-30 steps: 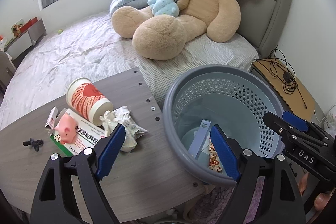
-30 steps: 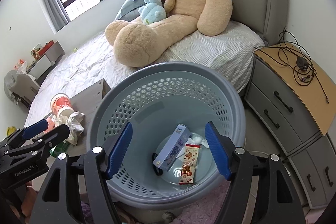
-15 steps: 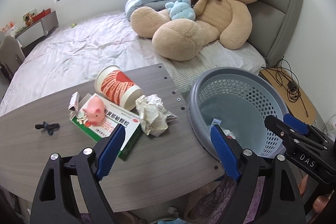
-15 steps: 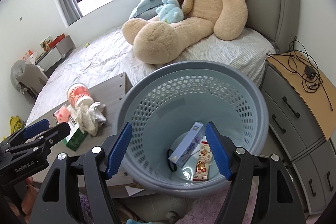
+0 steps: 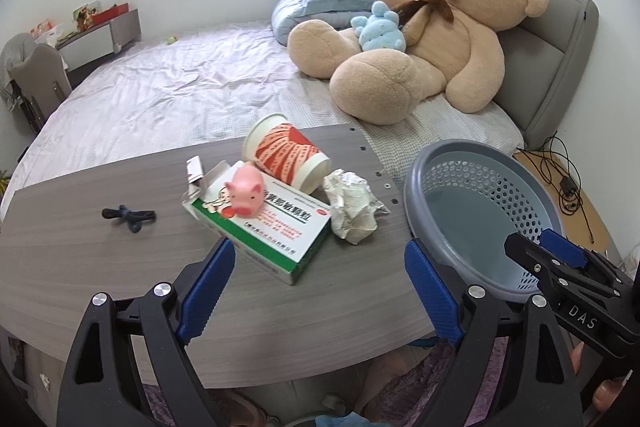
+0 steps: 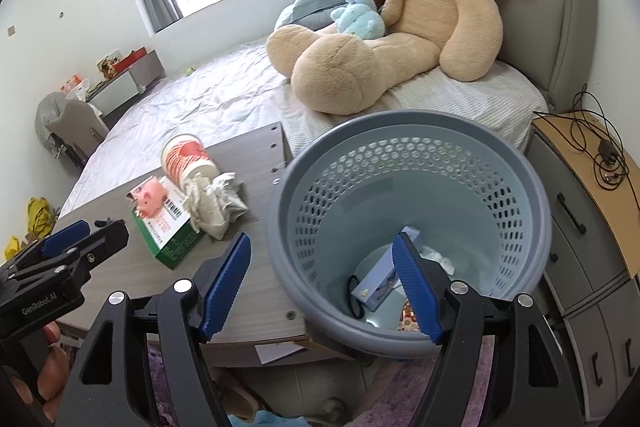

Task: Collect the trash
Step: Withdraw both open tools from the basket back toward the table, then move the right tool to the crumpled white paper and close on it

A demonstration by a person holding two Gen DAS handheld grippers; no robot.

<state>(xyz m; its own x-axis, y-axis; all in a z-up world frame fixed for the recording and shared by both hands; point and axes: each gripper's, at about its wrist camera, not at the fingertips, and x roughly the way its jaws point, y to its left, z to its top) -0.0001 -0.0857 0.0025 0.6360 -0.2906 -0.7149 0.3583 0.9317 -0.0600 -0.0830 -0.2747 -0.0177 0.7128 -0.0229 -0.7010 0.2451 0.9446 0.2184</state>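
On the grey wooden table [image 5: 72, 267] lie a tipped red-and-white paper cup [image 5: 286, 157], a green-and-white medicine box [image 5: 268, 227] with a pink toy pig [image 5: 245, 194] on it, and a crumpled paper wad [image 5: 352, 211]. My left gripper [image 5: 318, 249] hovers over the box's near corner; its jaws are opening and hold nothing. A grey-blue perforated basket [image 6: 400, 119] stands off the table's right end, holding a blue box [image 6: 376, 285] and a snack wrapper [image 6: 408, 319]. My right gripper [image 6: 322, 242] is open and empty, straddling the basket's near rim from above.
A small black clip [image 5: 128, 215] lies at the table's left. Behind the table is a bed [image 5: 168, 99] with a large teddy bear [image 5: 432, 39]. A nightstand [image 6: 592, 163] with cables and drawers stands right of the basket. A hand [image 6: 44, 367] grips the left tool.
Both grippers have swung left, away from the basket and toward the table. The cup, box and paper wad now sit near the middle of the left wrist view.
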